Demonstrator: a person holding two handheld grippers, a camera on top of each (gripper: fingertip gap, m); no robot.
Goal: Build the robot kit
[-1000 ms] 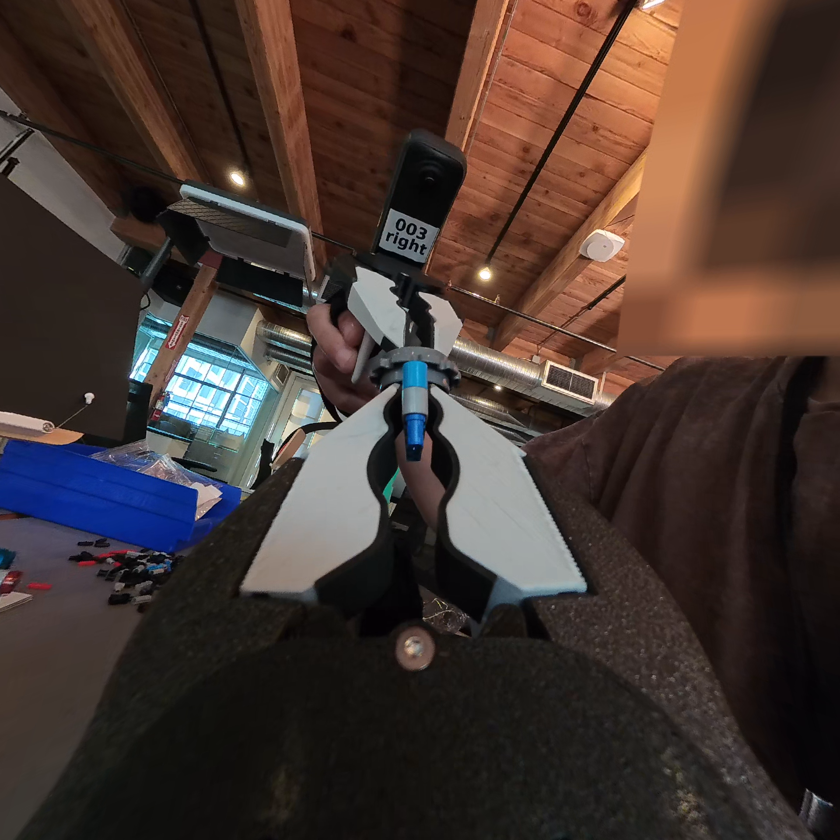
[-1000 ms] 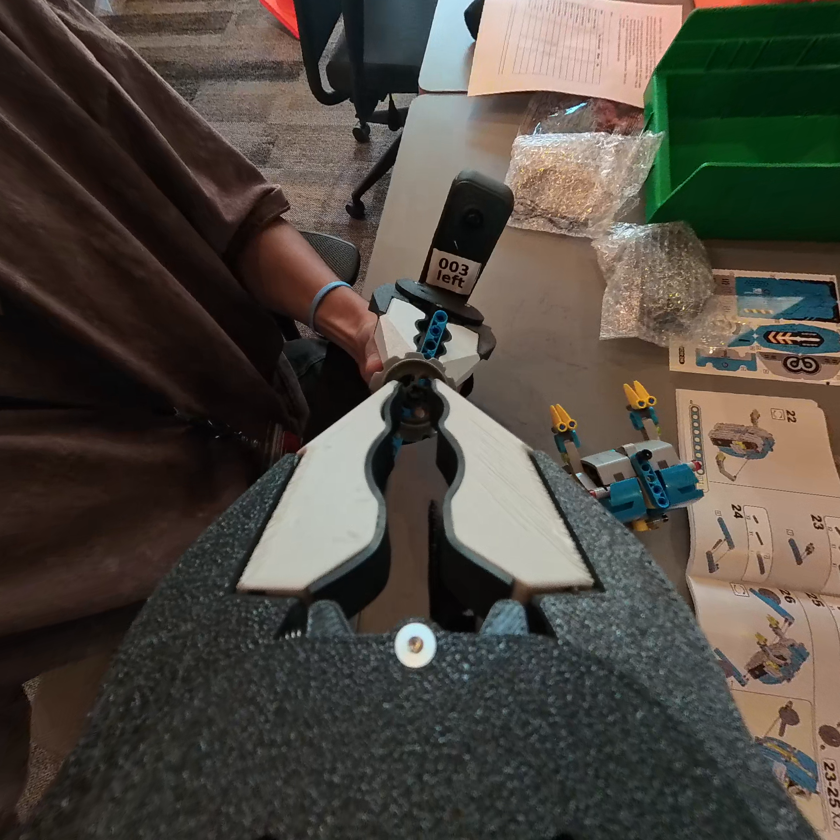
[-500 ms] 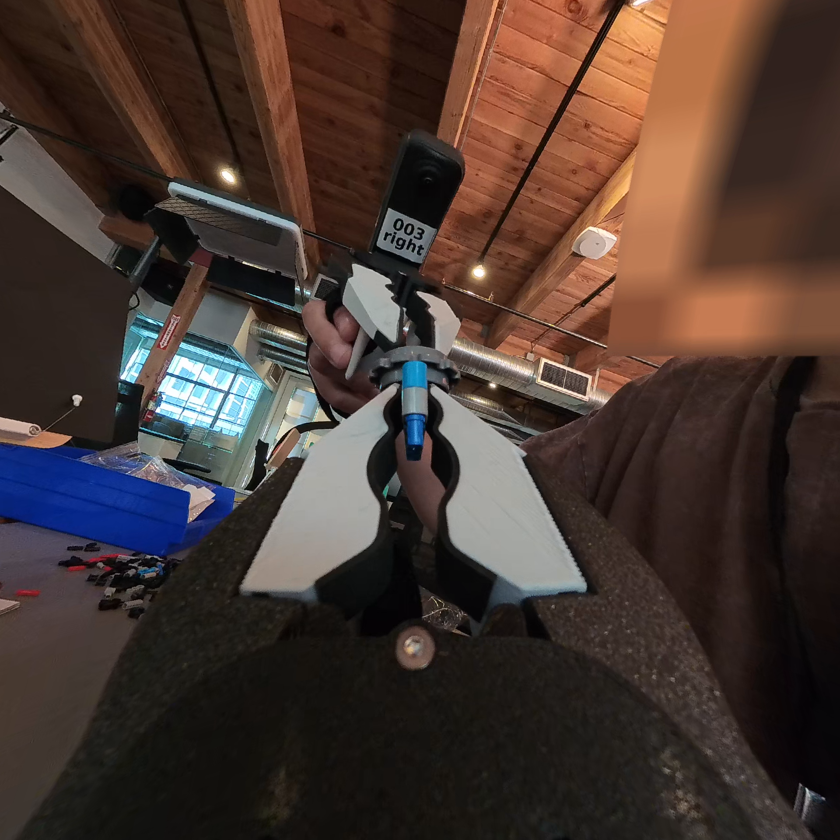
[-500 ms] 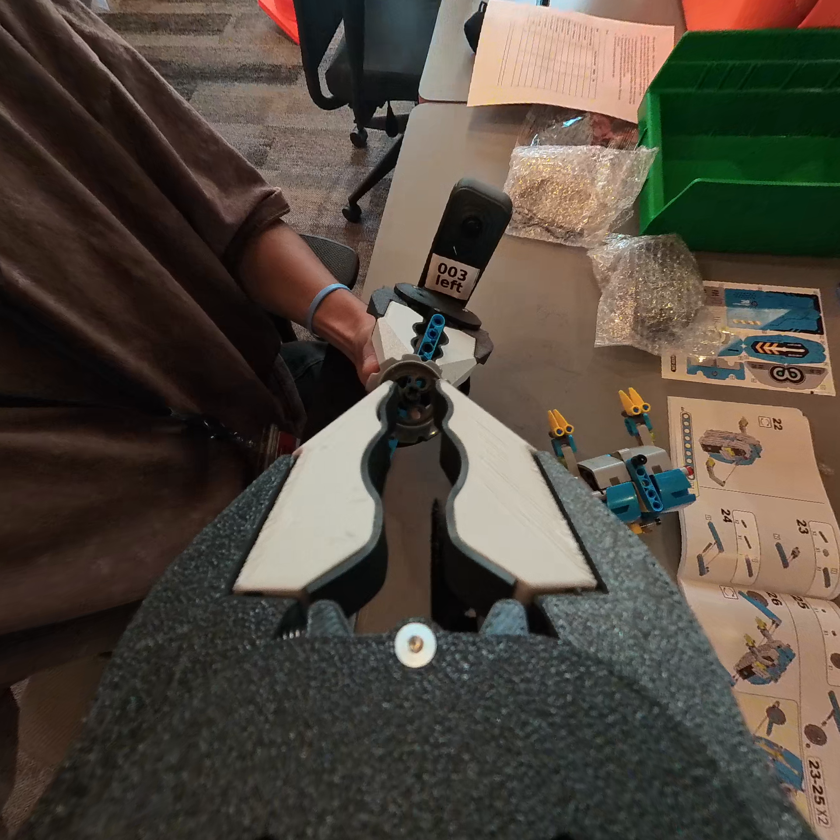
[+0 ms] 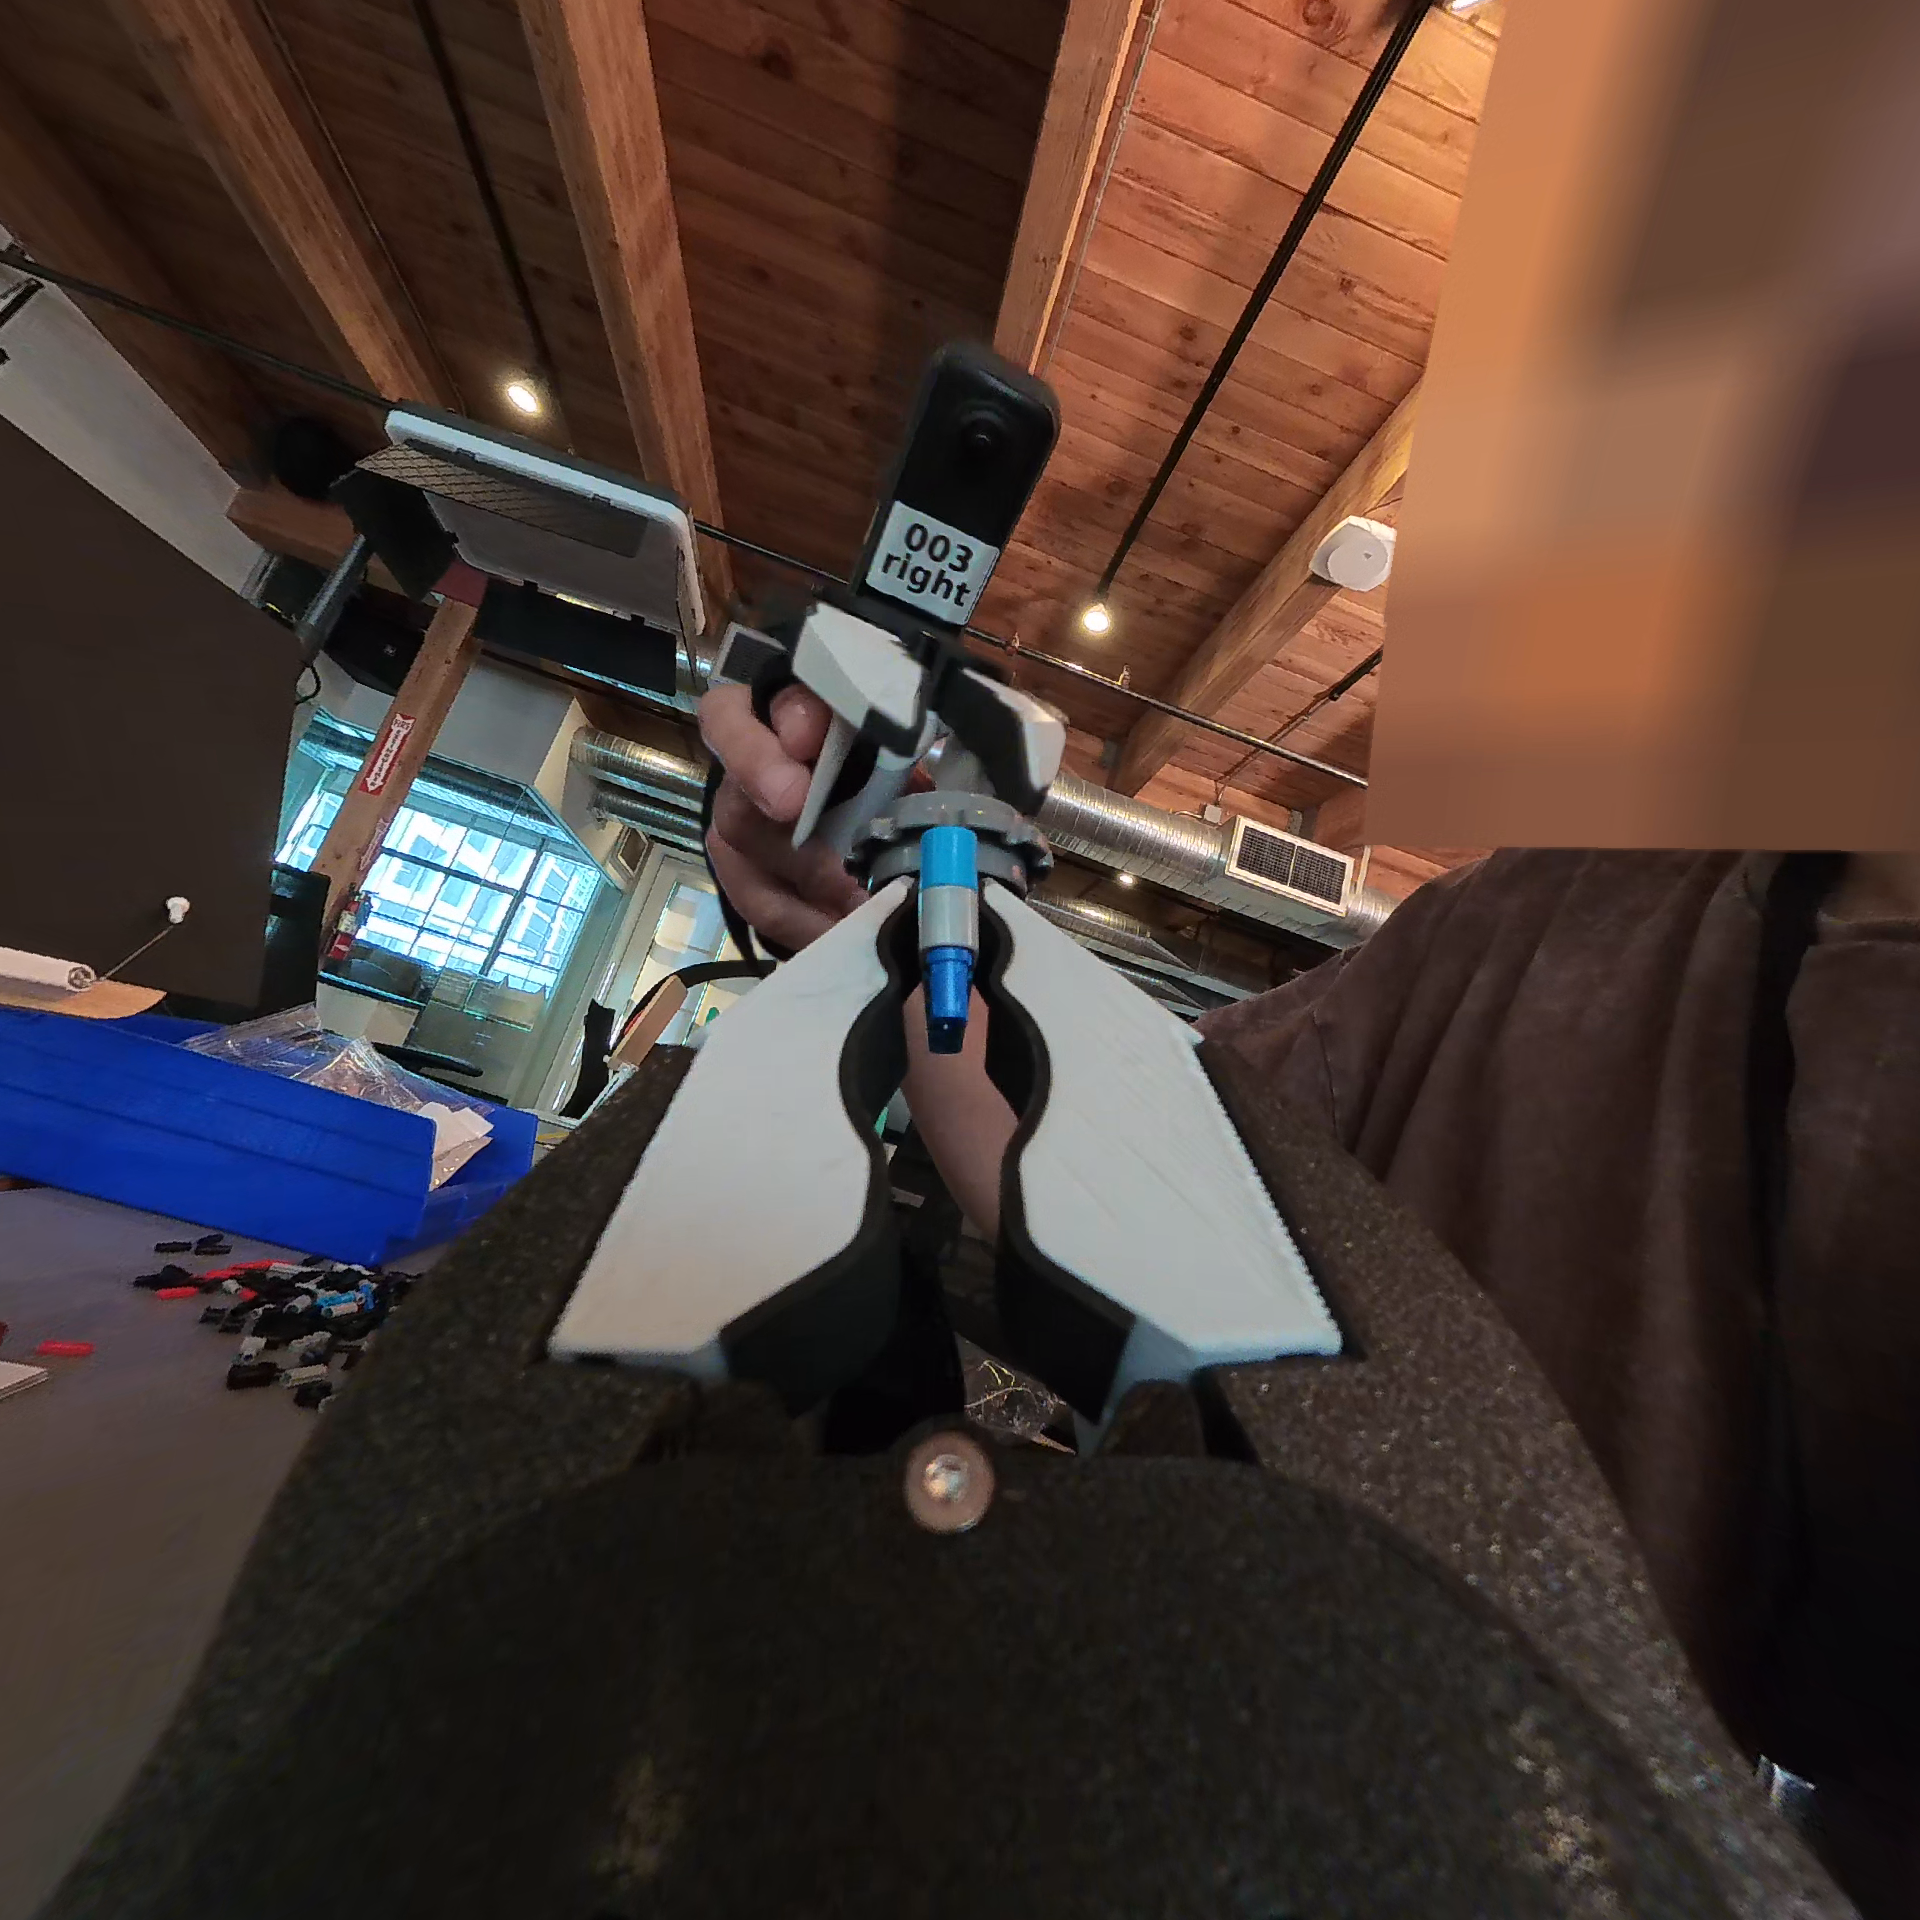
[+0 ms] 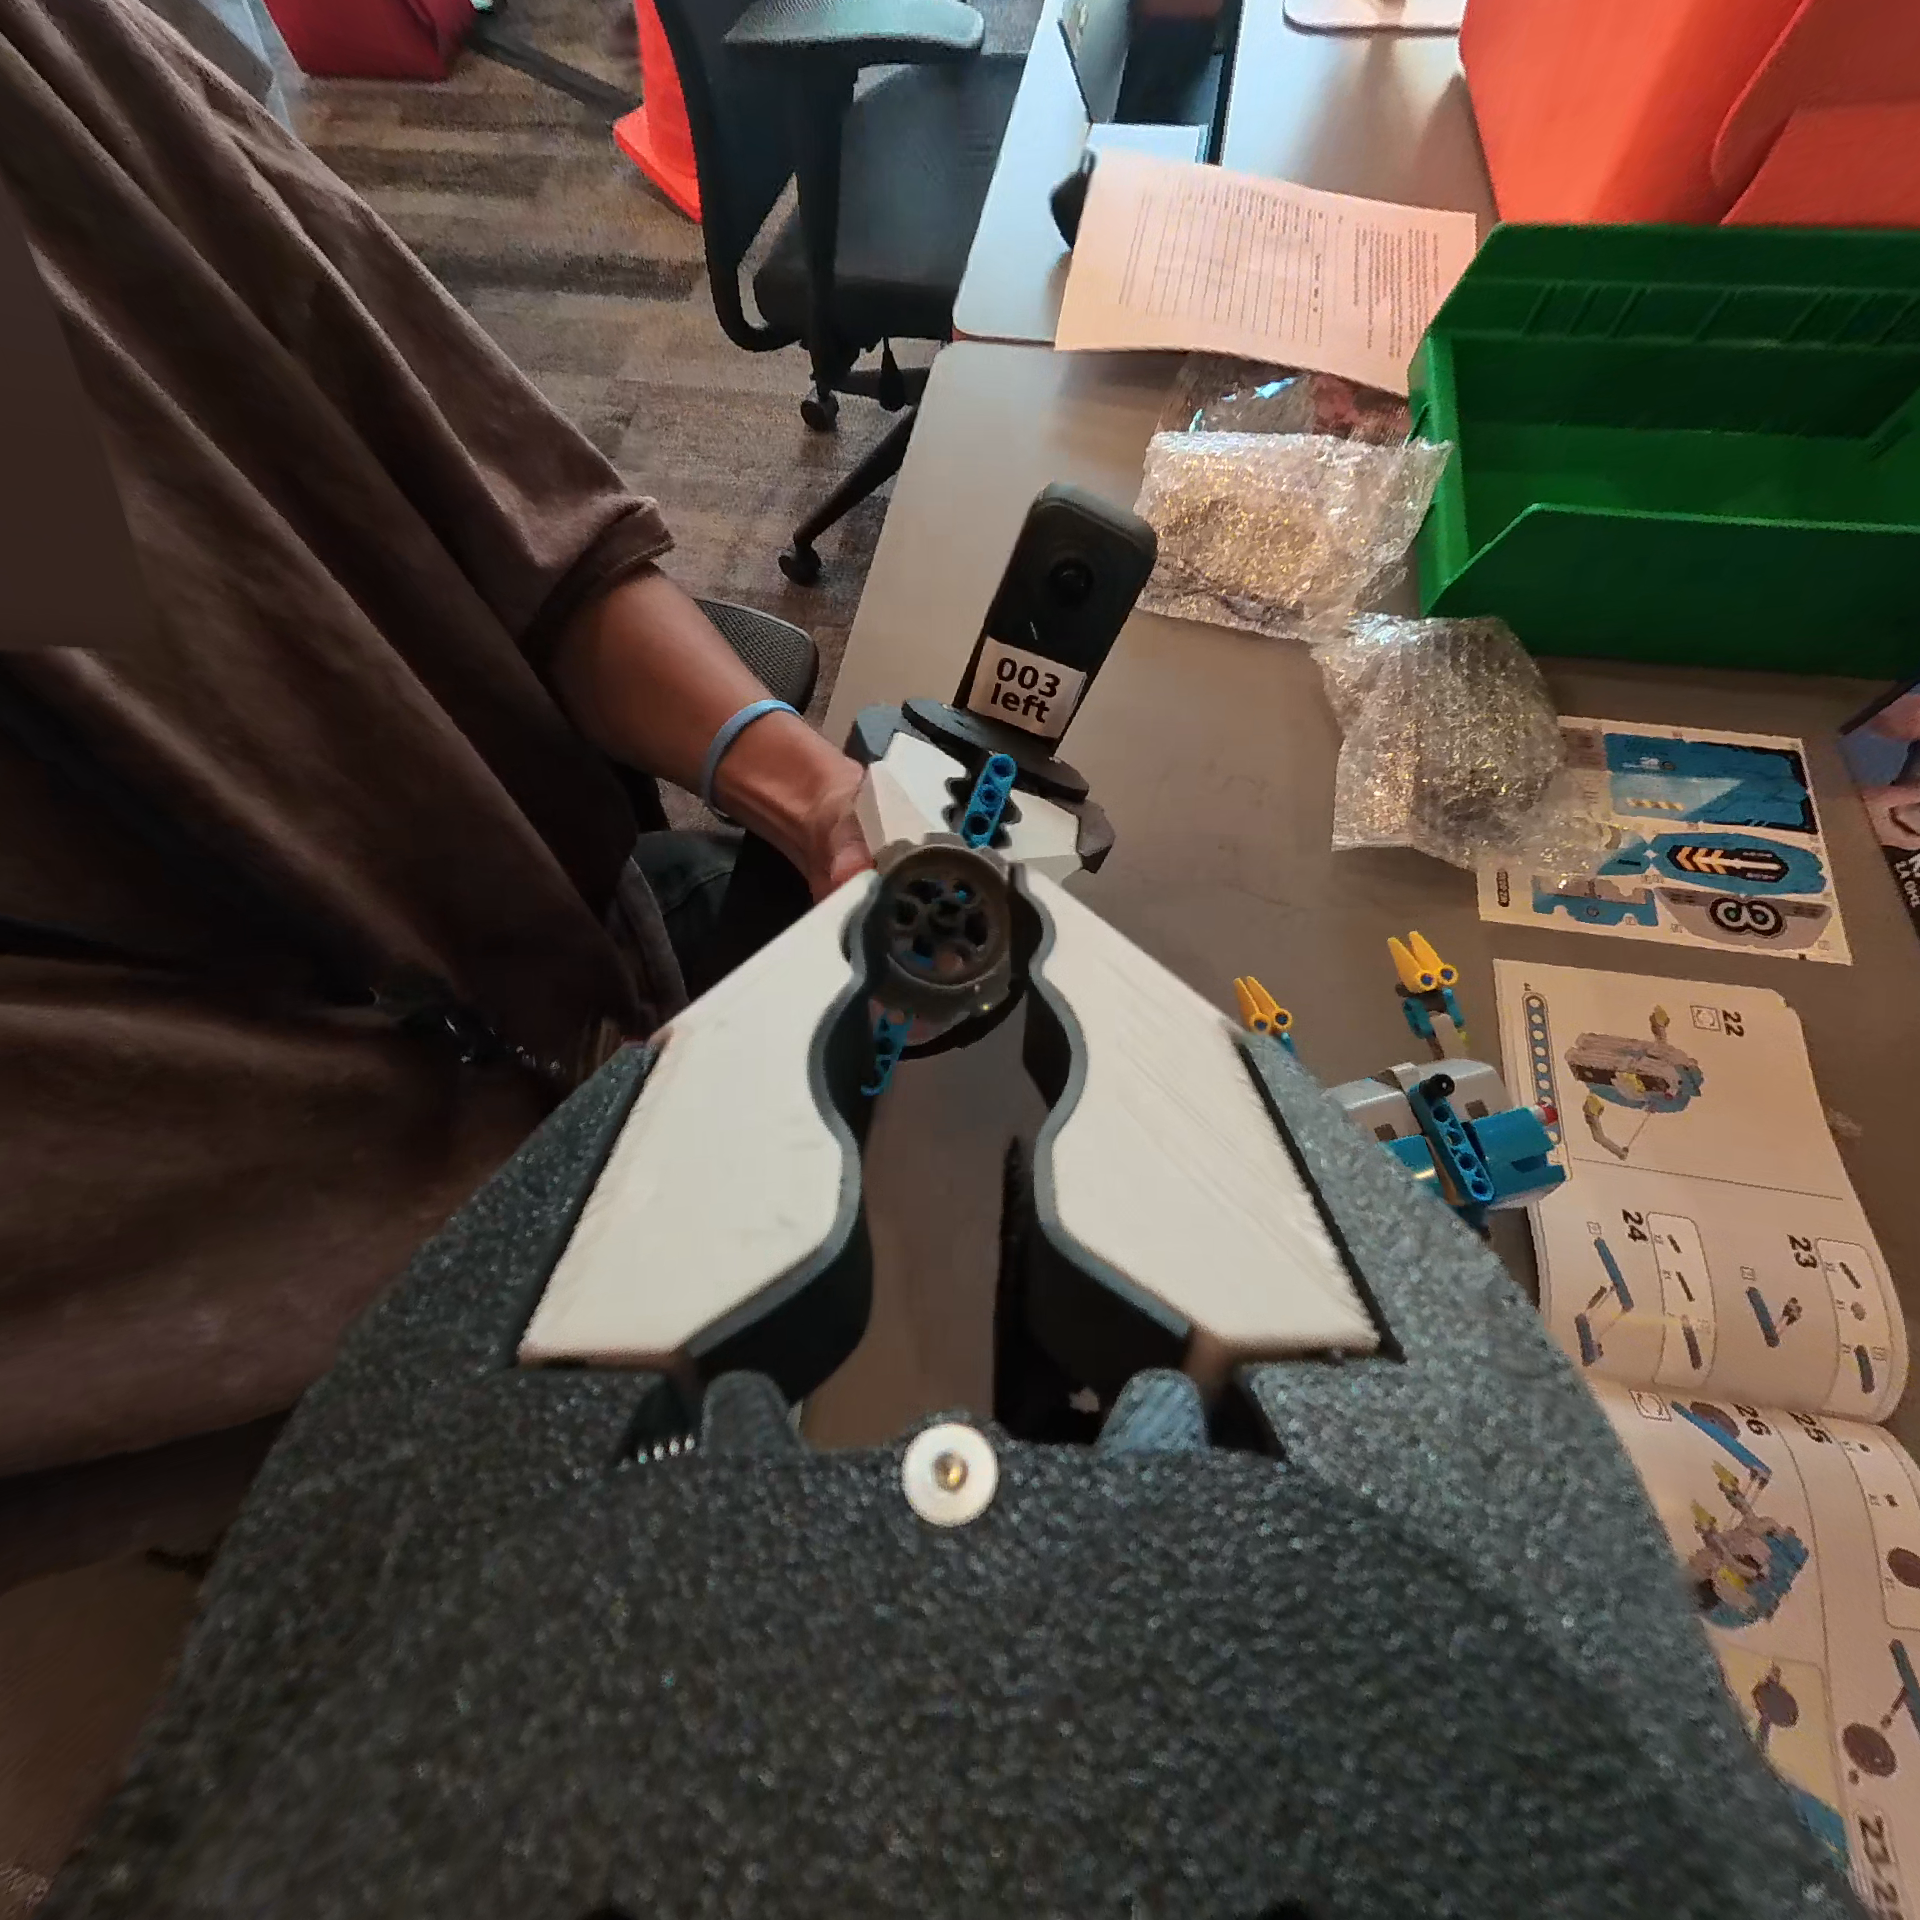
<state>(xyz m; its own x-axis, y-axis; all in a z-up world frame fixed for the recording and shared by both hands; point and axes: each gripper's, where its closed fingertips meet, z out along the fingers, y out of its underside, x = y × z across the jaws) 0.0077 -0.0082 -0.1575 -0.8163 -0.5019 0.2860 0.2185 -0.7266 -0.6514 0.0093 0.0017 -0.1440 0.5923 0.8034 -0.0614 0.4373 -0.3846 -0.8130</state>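
Both grippers are held in the air, tip to tip, in front of a person in a brown shirt. My left gripper (image 5: pixel 945 904) is shut on a blue and grey pin piece (image 5: pixel 948 940). A grey wheel (image 5: pixel 940 826) sits at the pin's far end, gripped by the right gripper (image 5: pixel 925 769), which a hand holds. In the right wrist view, my right gripper (image 6: pixel 940 904) is shut on this dark grey wheel (image 6: pixel 940 945). The left gripper (image 6: pixel 982 821) is just beyond it, with a blue beam (image 6: pixel 985 800) between its fingers.
A part-built blue and grey model (image 6: pixel 1455 1132) stands on the grey table (image 6: pixel 1195 831) beside an open instruction booklet (image 6: pixel 1714 1195) and a sticker sheet (image 6: pixel 1662 862). Two bubble-wrap bags (image 6: pixel 1278 520), a green bin (image 6: pixel 1662 468) and an office chair (image 6: pixel 831 156) lie farther off. A blue bin (image 5: pixel 208 1122) and loose small parts (image 5: pixel 281 1309) lie to the left. My left and right fingertips are right by each other.
The grey wheel now looks larger and closer between my right fingers. The right wrist view has tilted up to show more of the far table. Both grippers stay shut and joined.
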